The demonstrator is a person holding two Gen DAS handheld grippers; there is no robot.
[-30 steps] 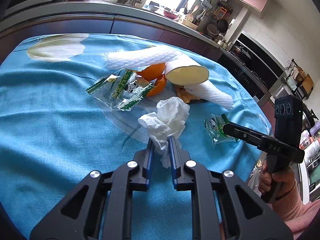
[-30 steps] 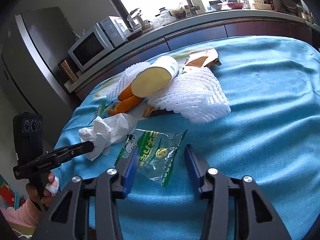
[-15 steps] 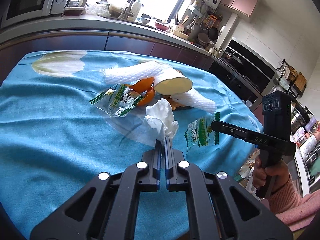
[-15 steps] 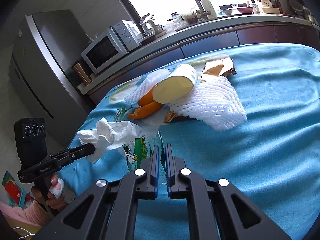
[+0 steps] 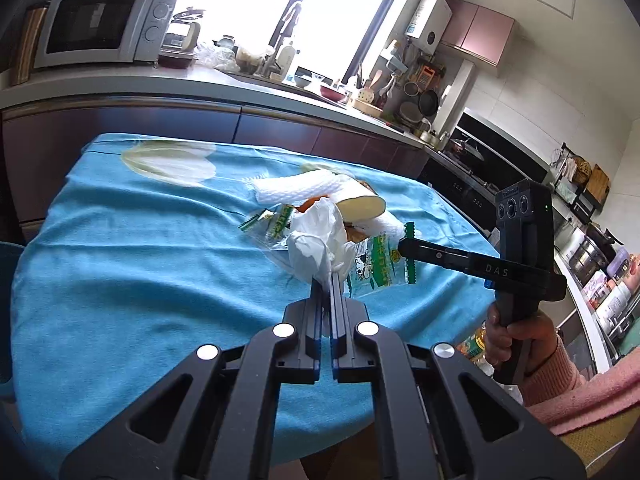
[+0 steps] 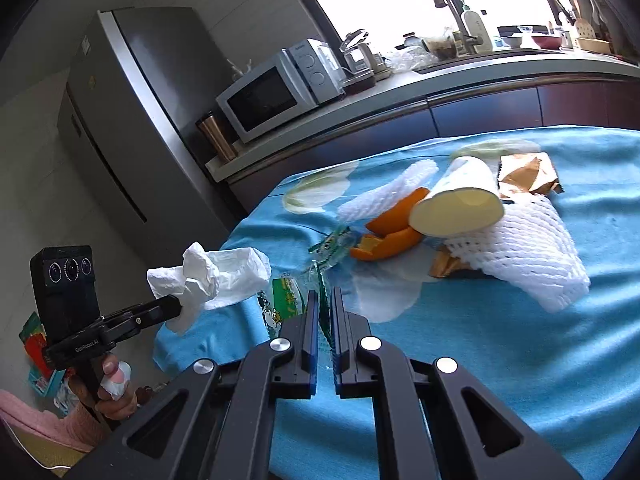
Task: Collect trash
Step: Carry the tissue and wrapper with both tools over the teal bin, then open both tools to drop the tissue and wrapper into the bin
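Lifted off the blue-clothed counter point(image 5: 120, 264) since a second ago, both pieces of trash now hang in the air: the left tongs point(image 5: 327, 280) are clamped on a crumpled white tissue point(image 5: 318, 240), the right tongs point(image 6: 325, 300) on a clear green-printed plastic wrapper point(image 6: 286, 300). Only the right wrist view shows the orange peel point(image 6: 390, 230), white foam fruit netting point(image 6: 524, 252) and brown paper scrap point(image 6: 528, 174) lying unobstructed on the cloth; the left view's tissue hides them.

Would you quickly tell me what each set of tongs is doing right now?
Left tongs: closed on the crumpled white tissue.
Right tongs: closed on the clear green-printed snack wrapper.
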